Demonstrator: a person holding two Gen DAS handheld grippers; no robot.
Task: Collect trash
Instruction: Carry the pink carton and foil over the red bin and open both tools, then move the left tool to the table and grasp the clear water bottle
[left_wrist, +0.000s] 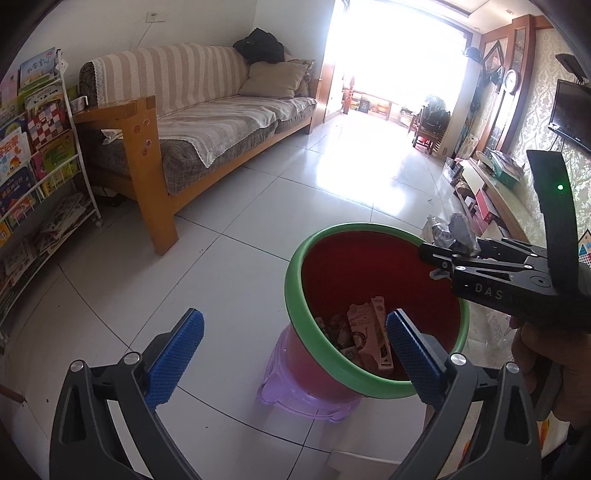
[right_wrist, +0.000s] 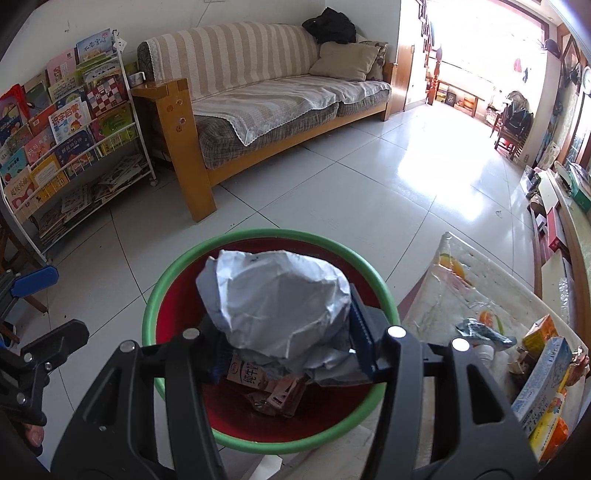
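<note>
A: From the left wrist, the left tool (left_wrist: 295, 338) is spread and holds nothing, hovering at the near rim of the red bin (left_wrist: 317, 350); cartons lie in the bottom.

B: And the right wrist?

A: The right tool (right_wrist: 284, 332) pinches a crumpled grey wrapper (right_wrist: 273, 306) over the bin's mouth. I judge this the drop step: open, release, then return to the surface (right_wrist: 443, 295) for more.

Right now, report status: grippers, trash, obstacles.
Left gripper open, empty, beside the bin. Right gripper shut on crumpled grey bag, over the bin mouth. Cartons already inside. Nothing blocking the drop.
</note>
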